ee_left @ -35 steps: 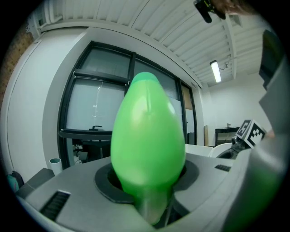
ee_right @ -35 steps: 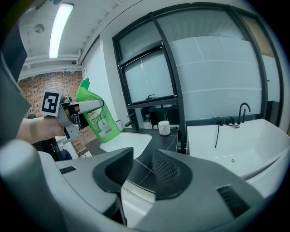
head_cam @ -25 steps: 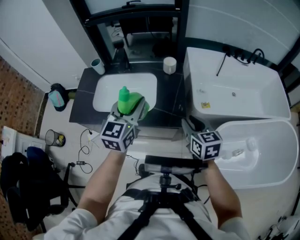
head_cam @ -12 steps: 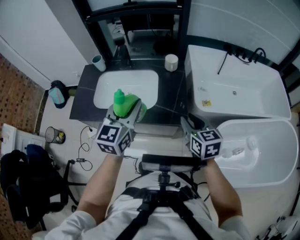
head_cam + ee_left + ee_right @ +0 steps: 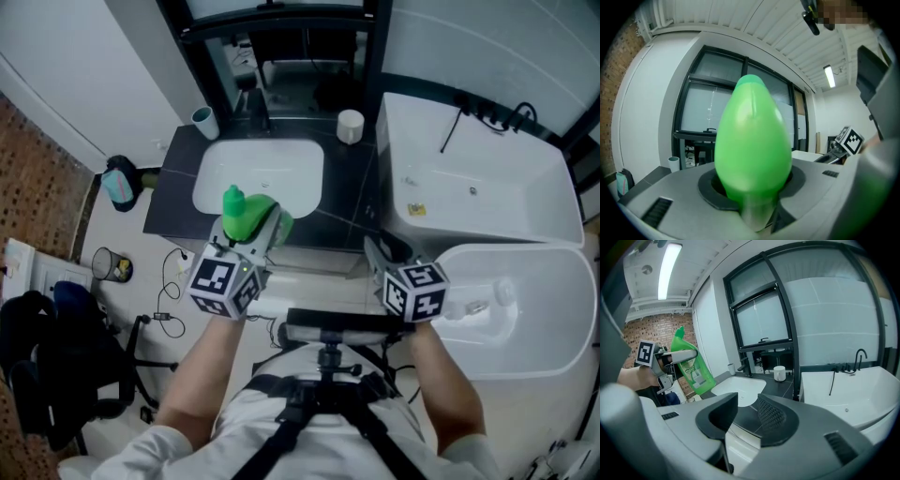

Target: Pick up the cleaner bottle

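Observation:
The green cleaner bottle (image 5: 246, 214) hangs in the air over the near rim of the sink, and my left gripper (image 5: 251, 230) is shut on it. Its rounded green body (image 5: 752, 145) fills the left gripper view, wedged between the jaws of the left gripper (image 5: 752, 187). From the right gripper view the bottle (image 5: 693, 369) shows tilted, label side visible, with the left gripper (image 5: 670, 359) clamped on its upper part. My right gripper (image 5: 384, 251) hovers to the right, at the counter's front edge. The right gripper (image 5: 747, 416) is open with nothing between its pads.
A white sink basin (image 5: 258, 178) is set in a dark counter (image 5: 173, 202), with a black faucet (image 5: 255, 103) behind it. A white cup (image 5: 350, 125) and a pale cup (image 5: 203, 120) stand on the counter. A white bathtub (image 5: 469, 187) lies to the right. Bags and a small bin (image 5: 111, 267) sit on the floor at left.
My left gripper has carried the bottle a little to the left and towards me, off the middle of the sink. The right gripper has stayed put.

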